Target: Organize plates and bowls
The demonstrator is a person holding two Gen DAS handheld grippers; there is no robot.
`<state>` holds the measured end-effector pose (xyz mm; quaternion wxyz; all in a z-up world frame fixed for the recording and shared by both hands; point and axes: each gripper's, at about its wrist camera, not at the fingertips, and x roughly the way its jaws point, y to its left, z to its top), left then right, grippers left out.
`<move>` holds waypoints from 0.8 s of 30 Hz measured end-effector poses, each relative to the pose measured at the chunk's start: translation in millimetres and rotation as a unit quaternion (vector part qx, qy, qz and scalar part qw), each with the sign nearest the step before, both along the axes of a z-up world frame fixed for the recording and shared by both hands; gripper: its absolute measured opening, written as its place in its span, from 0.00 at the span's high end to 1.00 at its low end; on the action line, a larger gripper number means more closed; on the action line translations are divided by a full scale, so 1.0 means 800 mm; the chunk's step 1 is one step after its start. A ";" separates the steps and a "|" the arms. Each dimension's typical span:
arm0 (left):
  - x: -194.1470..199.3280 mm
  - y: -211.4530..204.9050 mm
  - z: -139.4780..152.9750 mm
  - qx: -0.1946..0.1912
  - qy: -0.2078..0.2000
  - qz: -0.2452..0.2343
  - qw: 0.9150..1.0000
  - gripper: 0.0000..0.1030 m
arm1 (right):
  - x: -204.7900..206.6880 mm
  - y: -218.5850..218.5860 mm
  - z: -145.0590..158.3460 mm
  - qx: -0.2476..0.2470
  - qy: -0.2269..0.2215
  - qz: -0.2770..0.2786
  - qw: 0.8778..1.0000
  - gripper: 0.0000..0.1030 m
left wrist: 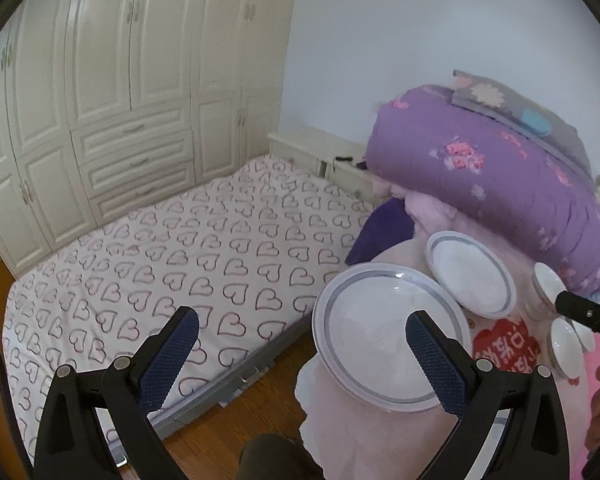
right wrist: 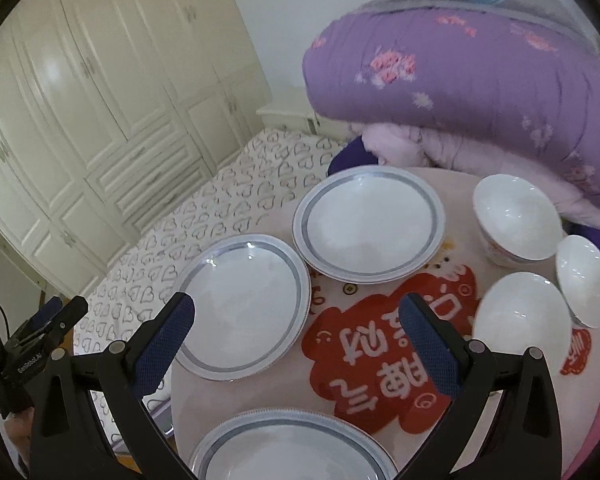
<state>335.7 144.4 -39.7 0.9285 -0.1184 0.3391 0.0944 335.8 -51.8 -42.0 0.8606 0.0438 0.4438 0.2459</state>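
On a round table under a pink cloth [right wrist: 380, 376] with a red print lie three white plates with grey rings: a left plate [right wrist: 244, 308], a far plate [right wrist: 370, 226] and a near plate [right wrist: 292, 448]. Three white bowls [right wrist: 516, 220] [right wrist: 584, 280] [right wrist: 520, 328] stand at the right. My right gripper [right wrist: 296, 304] hovers open above the table between the plates, holding nothing. My left gripper [left wrist: 303, 315] is open and empty at the table's left edge, its right finger over the left plate [left wrist: 380, 332]. The far plate [left wrist: 470, 274] lies beyond.
A bed with a heart-patterned sheet [left wrist: 188, 264] lies left of the table, with a cream wardrobe [left wrist: 120, 80] behind it. Folded purple and pink quilts [right wrist: 460, 80] are stacked behind the table, close to the bowls. Wooden floor [left wrist: 236, 420] shows below.
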 end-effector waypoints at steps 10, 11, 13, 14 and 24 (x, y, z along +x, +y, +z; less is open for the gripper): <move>0.095 0.047 -0.038 -0.058 0.045 -0.004 0.997 0.01 | 0.037 0.026 -0.054 -0.016 0.062 0.015 0.998 0.00; 0.103 0.053 -0.042 -0.068 0.051 -0.005 0.996 0.03 | 0.040 0.029 -0.059 -0.018 0.069 0.015 0.997 0.00; 0.123 0.066 -0.053 -0.094 0.065 -0.009 0.993 0.05 | 0.045 0.033 -0.068 -0.018 0.081 0.018 0.996 0.00; 0.130 0.072 -0.057 -0.103 0.070 -0.012 0.992 0.10 | 0.047 0.034 -0.073 -0.017 0.089 0.020 0.996 0.00; 0.208 0.111 -0.090 -0.136 0.111 -0.023 0.984 0.18 | 0.069 0.043 -0.106 -0.016 0.137 0.019 0.990 0.08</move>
